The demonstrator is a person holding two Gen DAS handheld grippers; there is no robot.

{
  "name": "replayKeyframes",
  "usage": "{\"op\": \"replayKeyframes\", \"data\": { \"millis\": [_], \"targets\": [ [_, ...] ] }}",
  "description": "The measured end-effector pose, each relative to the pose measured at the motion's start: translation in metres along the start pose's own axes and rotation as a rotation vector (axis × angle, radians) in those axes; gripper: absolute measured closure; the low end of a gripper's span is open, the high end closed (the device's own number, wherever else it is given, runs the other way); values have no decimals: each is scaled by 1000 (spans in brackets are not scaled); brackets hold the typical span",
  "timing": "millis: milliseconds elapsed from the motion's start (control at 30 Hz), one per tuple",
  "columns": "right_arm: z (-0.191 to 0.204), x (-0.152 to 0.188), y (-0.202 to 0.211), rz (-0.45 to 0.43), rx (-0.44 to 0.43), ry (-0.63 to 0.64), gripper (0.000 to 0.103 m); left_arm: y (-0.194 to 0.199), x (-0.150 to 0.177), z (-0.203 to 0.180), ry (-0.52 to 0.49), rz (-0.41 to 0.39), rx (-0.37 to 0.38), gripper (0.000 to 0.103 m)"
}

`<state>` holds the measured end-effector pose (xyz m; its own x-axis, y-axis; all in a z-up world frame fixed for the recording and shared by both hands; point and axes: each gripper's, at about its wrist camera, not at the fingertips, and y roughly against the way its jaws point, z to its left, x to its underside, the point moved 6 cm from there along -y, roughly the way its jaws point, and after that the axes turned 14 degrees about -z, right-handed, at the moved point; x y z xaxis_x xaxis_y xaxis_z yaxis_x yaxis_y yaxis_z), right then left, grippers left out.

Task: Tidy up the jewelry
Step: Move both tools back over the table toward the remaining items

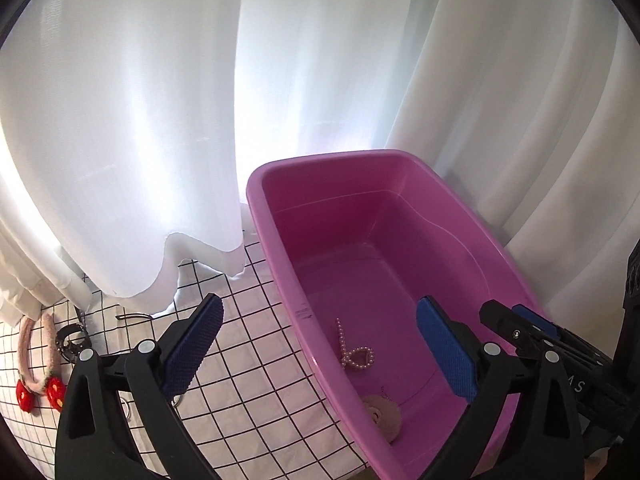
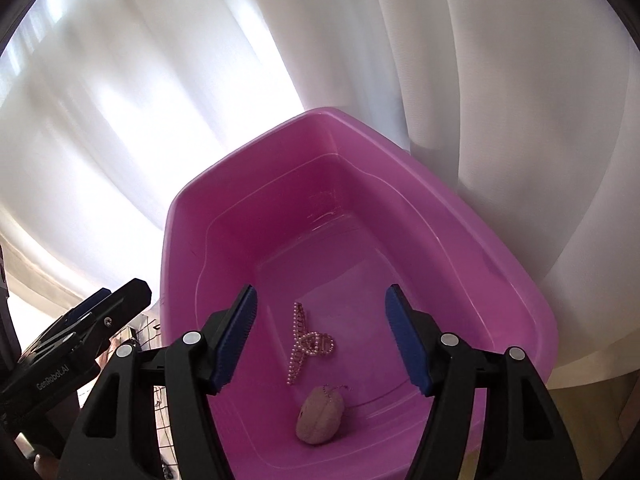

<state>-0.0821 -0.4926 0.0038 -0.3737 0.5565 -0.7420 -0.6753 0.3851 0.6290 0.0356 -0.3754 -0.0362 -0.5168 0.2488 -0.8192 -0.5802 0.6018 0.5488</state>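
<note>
A pink plastic tub (image 1: 256, 188) stands on a white grid-patterned cloth (image 1: 248, 364). Inside it lie a pearl strand (image 1: 358, 354) and a small beige fuzzy pouch (image 1: 384, 414); both show in the right wrist view, the pearl strand (image 2: 308, 344) and the pouch (image 2: 320, 420). My left gripper (image 1: 320, 348) is open and empty, straddling the tub's left rim. My right gripper (image 2: 320, 336) is open and empty above the inside of the tub (image 2: 500, 268), and it shows in the left wrist view (image 1: 532, 328) at the right.
On the cloth at far left lie a pink fuzzy headband with red strawberry ends (image 1: 36, 364), a black bracelet (image 1: 72, 342) and a thin metal piece (image 1: 132, 315). White curtains (image 1: 160, 120) hang close behind the tub. The left gripper shows in the right wrist view (image 2: 100, 312).
</note>
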Motion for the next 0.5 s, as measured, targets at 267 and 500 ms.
{"op": "replayKeyframes", "data": {
  "millis": [267,500],
  "targets": [
    [91,14,33,-84,-175,128,37,87,13,86,41,-119,-143,6],
    [181,39,40,-92,-327,201,31,156,42,209,167,-147,-309,6]
  ]
}}
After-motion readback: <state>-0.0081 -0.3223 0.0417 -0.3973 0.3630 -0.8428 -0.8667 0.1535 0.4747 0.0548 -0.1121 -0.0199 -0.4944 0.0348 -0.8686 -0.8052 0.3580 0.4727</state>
